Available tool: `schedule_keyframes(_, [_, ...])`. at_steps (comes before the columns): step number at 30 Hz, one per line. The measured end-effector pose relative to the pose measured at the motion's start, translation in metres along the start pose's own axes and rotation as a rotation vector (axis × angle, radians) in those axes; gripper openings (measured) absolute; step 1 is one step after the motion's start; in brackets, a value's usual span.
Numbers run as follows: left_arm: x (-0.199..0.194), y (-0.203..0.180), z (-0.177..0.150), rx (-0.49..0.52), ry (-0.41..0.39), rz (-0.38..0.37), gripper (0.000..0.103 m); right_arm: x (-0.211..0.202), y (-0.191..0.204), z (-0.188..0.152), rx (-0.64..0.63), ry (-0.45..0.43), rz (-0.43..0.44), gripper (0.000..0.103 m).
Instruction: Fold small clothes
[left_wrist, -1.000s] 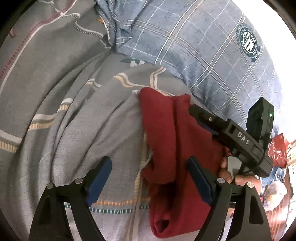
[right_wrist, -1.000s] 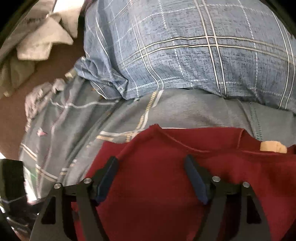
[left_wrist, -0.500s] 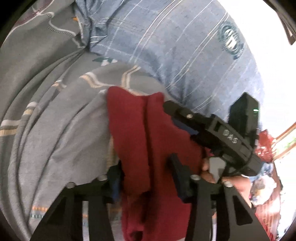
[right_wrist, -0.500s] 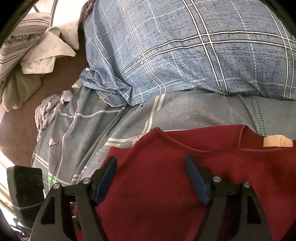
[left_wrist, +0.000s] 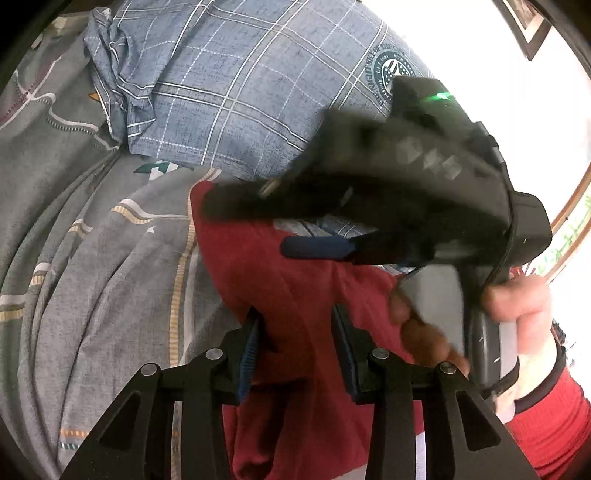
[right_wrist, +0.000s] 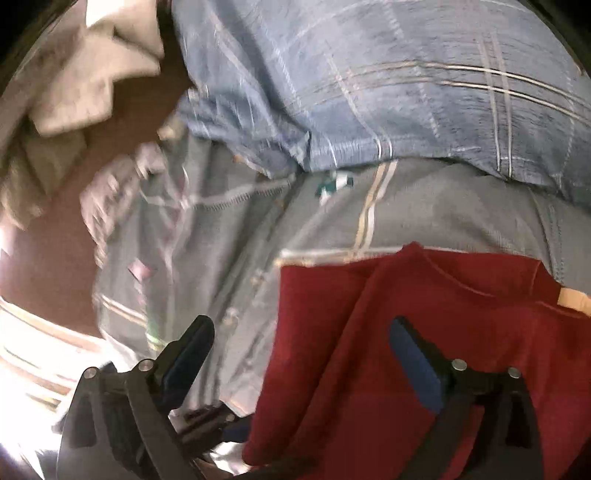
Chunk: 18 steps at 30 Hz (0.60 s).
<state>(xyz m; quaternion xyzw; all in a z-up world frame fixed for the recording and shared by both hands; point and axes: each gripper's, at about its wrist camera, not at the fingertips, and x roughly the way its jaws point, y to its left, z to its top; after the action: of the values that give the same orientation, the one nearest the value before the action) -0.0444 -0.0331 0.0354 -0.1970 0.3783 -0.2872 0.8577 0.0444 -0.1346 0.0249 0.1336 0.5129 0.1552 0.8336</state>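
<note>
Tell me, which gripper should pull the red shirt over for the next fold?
Probably the left gripper: its jaws have just closed on a fold of the red shirt. The right gripper has just opened wide and grips nothing.

The small cloth (left_wrist: 295, 295) I am folding is dark red and soft. It lies on the gray striped bed sheet (left_wrist: 110, 277), just below the blue checked pillow (left_wrist: 229, 92). It is not flat. It is bunched into long folds, and one thick fold runs down between my left fingers (left_wrist: 249, 347), which pinch it. Seen from my right side, the red cloth (right_wrist: 461, 332) spreads wider, with a curved neck seam and a small tan tag (right_wrist: 572, 299) near its top edge.
</note>
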Motion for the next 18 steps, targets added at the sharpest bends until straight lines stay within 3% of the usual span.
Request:
schedule_keyframes(4, [0.001, -0.005, 0.002, 0.012, 0.006, 0.005, 0.037, 0.024, 0.01, -0.003, -0.062, 0.102, -0.07, 0.097])
schedule_keyframes(7, [-0.001, -0.008, 0.0, 0.02, 0.017, 0.019, 0.043, 0.038, 0.009, -0.007, -0.1, 0.136, -0.199, 0.093])
schedule_keyframes(9, [-0.001, -0.006, 0.0, 0.01, 0.028, 0.032, 0.048, 0.041, 0.003, -0.007, -0.109, 0.126, -0.264, 0.067])
schedule_keyframes(12, [-0.006, -0.006, 0.001, 0.003, 0.015, 0.07, 0.06, 0.032, -0.01, -0.009, -0.09, 0.073, -0.241, 0.052])
schedule_keyframes(13, [-0.008, -0.007, 0.0, 0.006, 0.015, 0.086, 0.065, 0.03, -0.013, -0.011, -0.096, 0.064, -0.235, 0.051])
schedule_keyframes(18, [-0.011, -0.004, -0.003, -0.01, 0.057, 0.152, 0.067, 0.022, -0.02, -0.017, -0.089, 0.042, -0.217, 0.047])
